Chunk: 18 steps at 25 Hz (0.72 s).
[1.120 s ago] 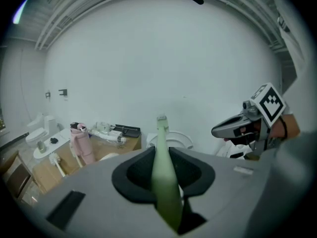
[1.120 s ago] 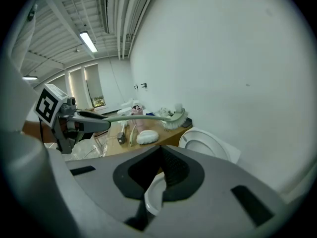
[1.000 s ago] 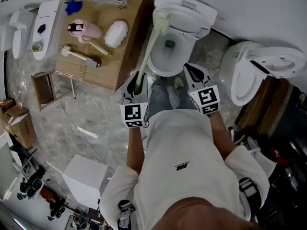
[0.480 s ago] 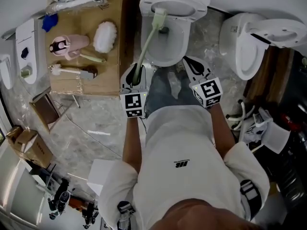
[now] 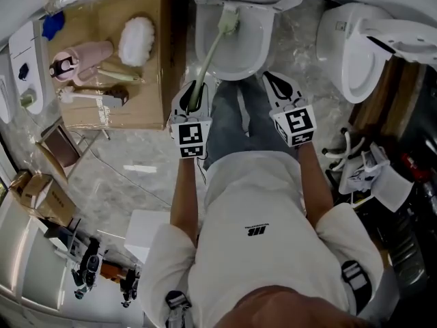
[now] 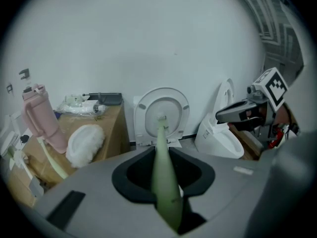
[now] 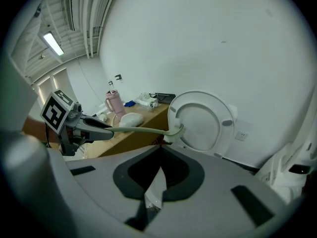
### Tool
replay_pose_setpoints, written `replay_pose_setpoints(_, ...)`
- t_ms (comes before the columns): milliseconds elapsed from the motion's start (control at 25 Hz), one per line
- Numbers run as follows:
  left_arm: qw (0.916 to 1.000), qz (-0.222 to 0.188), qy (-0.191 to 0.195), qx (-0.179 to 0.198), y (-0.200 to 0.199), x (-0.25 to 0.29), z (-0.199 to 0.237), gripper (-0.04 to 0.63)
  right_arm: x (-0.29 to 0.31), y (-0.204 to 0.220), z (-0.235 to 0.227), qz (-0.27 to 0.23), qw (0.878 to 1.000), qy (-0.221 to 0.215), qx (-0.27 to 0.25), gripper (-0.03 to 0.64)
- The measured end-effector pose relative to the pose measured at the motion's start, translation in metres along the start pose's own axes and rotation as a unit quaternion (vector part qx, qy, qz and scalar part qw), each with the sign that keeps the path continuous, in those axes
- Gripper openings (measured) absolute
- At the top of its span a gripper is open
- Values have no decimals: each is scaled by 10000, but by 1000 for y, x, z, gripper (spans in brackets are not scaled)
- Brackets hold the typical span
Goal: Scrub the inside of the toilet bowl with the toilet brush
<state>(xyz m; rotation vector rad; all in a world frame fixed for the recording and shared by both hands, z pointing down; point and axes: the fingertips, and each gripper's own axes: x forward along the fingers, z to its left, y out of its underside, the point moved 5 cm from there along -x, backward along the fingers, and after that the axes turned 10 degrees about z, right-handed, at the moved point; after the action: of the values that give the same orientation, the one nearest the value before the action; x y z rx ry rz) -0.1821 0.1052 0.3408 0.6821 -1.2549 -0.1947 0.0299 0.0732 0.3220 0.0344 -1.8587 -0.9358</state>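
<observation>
A white toilet (image 5: 205, 50) stands open at the top of the head view, its lid (image 6: 163, 105) raised against the wall. My left gripper (image 5: 194, 100) is shut on the pale green toilet brush (image 5: 210, 57) by its handle (image 6: 165, 182). The brush head (image 5: 229, 18) reaches over the back of the bowl; whether it touches the porcelain I cannot tell. My right gripper (image 5: 276, 87) hovers shut and empty at the bowl's front right. In the right gripper view the brush (image 7: 141, 130) crosses from the left gripper (image 7: 91, 128) to the lid (image 7: 205, 123).
A wooden table (image 5: 147, 101) left of the toilet carries a pink bottle (image 5: 75, 57), a white fluffy duster (image 5: 135, 39) and another brush (image 5: 92, 96). A second white toilet (image 5: 355, 43) stands to the right. Cardboard boxes (image 5: 37, 190) and clutter lie on the marble floor.
The view has swung so the toilet sits higher and more centred. The brush head has gone from the seat's left rim to over the back of the bowl. Both grippers stay shut.
</observation>
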Motion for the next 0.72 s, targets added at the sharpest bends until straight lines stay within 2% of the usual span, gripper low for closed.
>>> replay_pose_setpoints(160,9998,126,-35,-127,12,20,-3,95,18,15,-10,71,9999,-97,24,-6)
replay_pose_setpoints(720,9972,707,-62,-227,70,86,-15,95,76,76,-19,427,9981,-411,161,-6)
